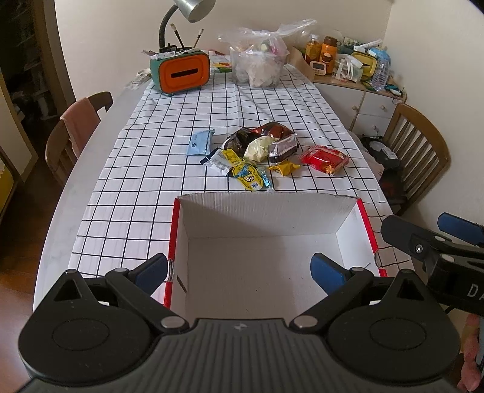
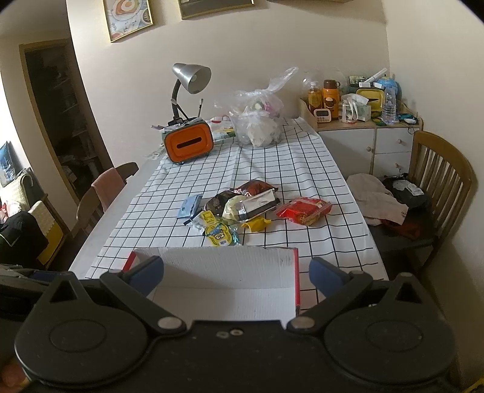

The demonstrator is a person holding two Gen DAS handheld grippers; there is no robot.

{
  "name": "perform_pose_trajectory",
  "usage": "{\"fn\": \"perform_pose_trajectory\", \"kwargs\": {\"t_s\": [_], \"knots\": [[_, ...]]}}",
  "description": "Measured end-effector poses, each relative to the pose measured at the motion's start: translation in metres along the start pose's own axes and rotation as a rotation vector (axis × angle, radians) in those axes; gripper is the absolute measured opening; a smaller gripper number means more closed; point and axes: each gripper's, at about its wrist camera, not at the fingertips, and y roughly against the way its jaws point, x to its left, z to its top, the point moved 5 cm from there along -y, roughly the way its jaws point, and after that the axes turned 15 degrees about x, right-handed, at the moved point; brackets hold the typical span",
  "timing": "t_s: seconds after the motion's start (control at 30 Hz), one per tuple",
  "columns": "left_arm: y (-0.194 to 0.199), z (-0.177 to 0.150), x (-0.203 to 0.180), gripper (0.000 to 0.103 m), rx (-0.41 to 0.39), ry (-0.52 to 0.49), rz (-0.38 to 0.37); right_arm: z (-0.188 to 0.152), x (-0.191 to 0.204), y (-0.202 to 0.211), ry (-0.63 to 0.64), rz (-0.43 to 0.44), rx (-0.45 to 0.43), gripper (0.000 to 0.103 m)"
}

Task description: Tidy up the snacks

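Hovering over the near end of the table, the left gripper (image 1: pixel 242 269) has its jaws spread wide with nothing between them; its blue fingertips (image 1: pixel 325 272) sit above the inside of a white cardboard box with red outer walls (image 1: pixel 351 217). The box holds nothing visible. The right gripper (image 2: pixel 236 272) is likewise spread wide and holds nothing, positioned just beside the left one at the box's right wall (image 2: pixel 297 272); its fingers also show at the right edge of the left wrist view.

Beyond the box's far wall, on the black-grid white tablecloth (image 1: pixel 145 181), lies the snack pile, apart from both grippers:
- yellow cartoon-print pouch (image 1: pixel 246 177), nearest the box
- small yellow wrapped piece (image 1: pixel 284 167)
- red packet (image 1: pixel 325 158), to the right, set off from the heap
- dark brown bag (image 1: pixel 260 134) with a pale yellow bag (image 1: pixel 257 149) and a silver-ended dark pack (image 1: pixel 282 149) leaning on it
- light blue packet (image 1: pixel 199 142), to the left, separate

Further back: orange-fronted tissue box (image 1: pixel 181 72), desk lamp (image 1: pixel 193 9), clear plastic bag of items (image 1: pixel 260 60). Wooden chairs stand at either side; the right chair (image 2: pixel 438 175) has clothing on its seat.
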Motion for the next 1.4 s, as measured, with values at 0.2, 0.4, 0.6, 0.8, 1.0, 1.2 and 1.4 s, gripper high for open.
{"fn": "perform_pose_trajectory", "kwargs": {"t_s": [0.2, 0.4, 0.6, 0.8, 1.0, 1.2, 1.4], "knots": [[0.002, -0.002, -0.002, 0.101, -0.004, 0.005, 0.003, 0.000, -0.001, 0.002, 0.009, 0.007, -0.002, 0.103], [0.003, -0.004, -0.006, 0.101, -0.007, 0.011, 0.010, 0.000, -0.003, 0.004, 0.018, 0.014, -0.003, 0.103], [0.004, -0.006, -0.009, 0.101, -0.003, 0.022, 0.015, 0.000, -0.004, 0.006, 0.033, 0.024, -0.003, 0.103], [0.006, -0.008, -0.015, 0.101, -0.005, 0.042, 0.030, 0.001, -0.011, 0.007, 0.054, 0.042, -0.008, 0.103], [0.005, -0.010, -0.020, 0.101, -0.002, 0.070, 0.043, 0.003, -0.013, 0.008, 0.095, 0.067, -0.016, 0.103], [-0.001, -0.004, -0.017, 0.101, 0.008, 0.068, 0.070, 0.007, -0.013, -0.002, 0.131, 0.083, 0.003, 0.103], [-0.017, 0.019, 0.000, 0.101, 0.009, 0.065, 0.058, 0.020, -0.017, -0.022, 0.109, 0.090, 0.048, 0.103]]}}
